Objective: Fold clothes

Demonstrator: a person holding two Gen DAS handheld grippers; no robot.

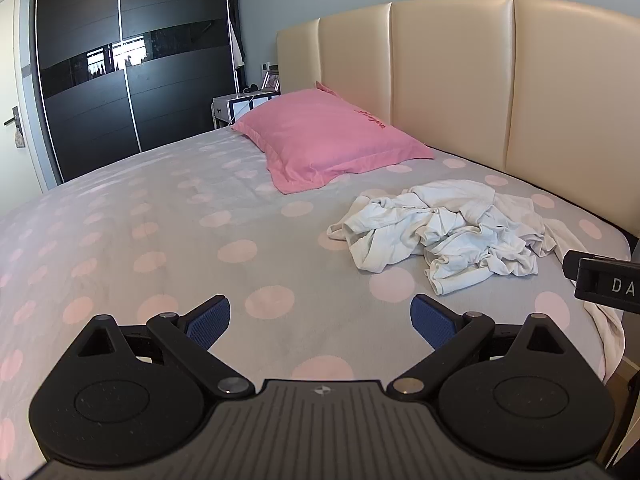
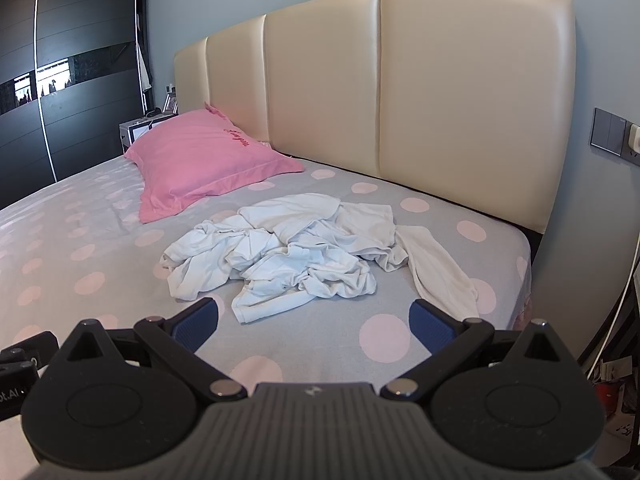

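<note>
A crumpled white garment [image 1: 444, 232] [image 2: 296, 248] lies in a heap on the grey, pink-dotted bed sheet [image 1: 160, 232] [image 2: 320, 344], near the headboard side. One pale sleeve or strip [image 2: 436, 272] trails toward the bed's right edge. My left gripper [image 1: 320, 322] hovers open over bare sheet, to the left of and nearer than the heap. My right gripper [image 2: 314, 320] is open too, just short of the heap's near hem, with nothing between its blue pads [image 2: 430, 326]. The right gripper's body [image 1: 604, 280] shows at the edge of the left wrist view.
A pink pillow [image 1: 332, 140] [image 2: 204, 164] lies by the cream padded headboard [image 1: 460, 80] [image 2: 400, 92]. A dark sliding wardrobe [image 1: 120, 72] and a small bedside table [image 1: 236, 106] stand beyond the bed. The mattress edge [image 2: 524, 280] drops off at the right, near a wall switch [image 2: 612, 132].
</note>
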